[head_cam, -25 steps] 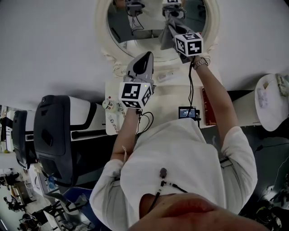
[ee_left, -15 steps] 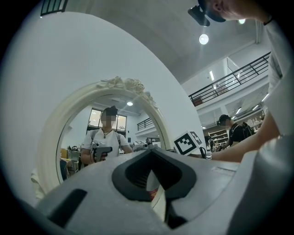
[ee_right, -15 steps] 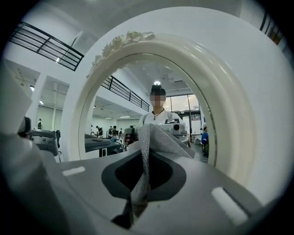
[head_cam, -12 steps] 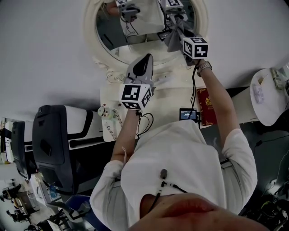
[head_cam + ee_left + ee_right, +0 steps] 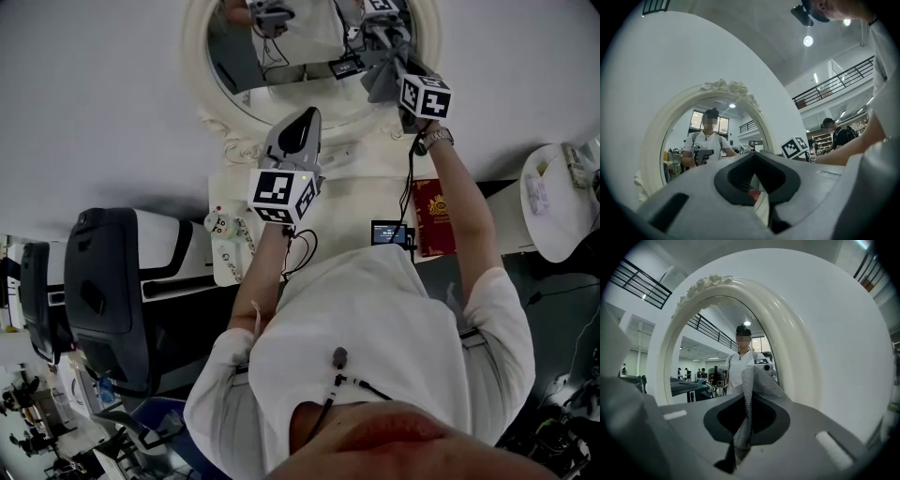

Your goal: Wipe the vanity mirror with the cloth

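Note:
The oval vanity mirror (image 5: 281,56) in its white ornate frame (image 5: 200,80) hangs on the wall above the vanity. My right gripper (image 5: 394,67) is shut on a grey cloth (image 5: 380,84), pressing it to the glass near the lower right of the frame. In the right gripper view the cloth (image 5: 750,390) stands pinched between the jaws of the right gripper (image 5: 746,401), in front of the mirror frame (image 5: 799,352). My left gripper (image 5: 302,120) is held below the mirror, shut and holding nothing. The left gripper (image 5: 757,180) faces the mirror glass (image 5: 708,145).
The white vanity top (image 5: 352,192) carries a red booklet (image 5: 436,217), a small black device (image 5: 389,232) and a small toy figure (image 5: 220,223). A black and white chair (image 5: 103,281) stands to the left, and a round white table (image 5: 558,206) to the right.
My right gripper has slid the cloth rightward across the lower part of the glass toward the frame. The left gripper has stayed in place.

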`<state>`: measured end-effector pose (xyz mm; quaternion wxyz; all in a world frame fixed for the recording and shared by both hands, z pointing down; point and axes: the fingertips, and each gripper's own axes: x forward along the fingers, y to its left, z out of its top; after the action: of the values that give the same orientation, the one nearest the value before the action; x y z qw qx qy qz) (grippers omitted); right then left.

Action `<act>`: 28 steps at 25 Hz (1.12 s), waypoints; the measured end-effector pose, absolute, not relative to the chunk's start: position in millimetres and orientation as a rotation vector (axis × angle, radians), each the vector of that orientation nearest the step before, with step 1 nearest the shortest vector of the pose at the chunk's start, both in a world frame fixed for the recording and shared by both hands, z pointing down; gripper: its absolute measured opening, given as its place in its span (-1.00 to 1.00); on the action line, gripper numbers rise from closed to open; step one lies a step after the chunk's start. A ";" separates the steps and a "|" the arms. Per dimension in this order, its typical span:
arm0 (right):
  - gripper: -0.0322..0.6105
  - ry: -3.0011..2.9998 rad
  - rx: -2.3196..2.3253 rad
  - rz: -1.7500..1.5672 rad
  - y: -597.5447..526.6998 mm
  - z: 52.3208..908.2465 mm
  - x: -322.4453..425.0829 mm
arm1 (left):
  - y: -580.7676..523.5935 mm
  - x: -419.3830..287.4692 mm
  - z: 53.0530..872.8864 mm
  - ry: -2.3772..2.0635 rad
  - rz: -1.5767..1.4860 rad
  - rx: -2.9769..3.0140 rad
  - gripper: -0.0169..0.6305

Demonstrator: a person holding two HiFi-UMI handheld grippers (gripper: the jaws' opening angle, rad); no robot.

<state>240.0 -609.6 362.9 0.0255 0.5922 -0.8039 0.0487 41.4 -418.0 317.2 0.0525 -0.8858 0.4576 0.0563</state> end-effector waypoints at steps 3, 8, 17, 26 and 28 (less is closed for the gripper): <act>-0.86 -2.506 1.820 0.155 -603.1 361.9 222.2 | -413.6 27.3 321.1 1.424 0.163 -2.686 -0.93; -0.86 -2.622 1.631 0.101 -589.1 354.9 140.5 | -404.2 3.5 321.8 1.471 0.153 -2.669 -0.93; -0.86 -2.736 1.254 0.103 -572.8 382.4 -31.3 | -382.4 -90.1 316.0 1.701 0.140 -2.520 -0.93; -0.86 -2.726 1.051 0.122 -566.0 423.7 -134.9 | -358.9 -166.4 325.5 1.906 0.107 -2.387 -0.93; -0.86 -2.715 1.040 0.123 -568.6 428.1 -147.1 | -355.7 -173.9 325.8 1.928 0.095 -2.366 -0.93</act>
<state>-147.1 -568.6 428.1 0.1155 0.3548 -0.9268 0.0419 -173.9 -355.7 325.8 0.0442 -0.7741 0.6308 0.0309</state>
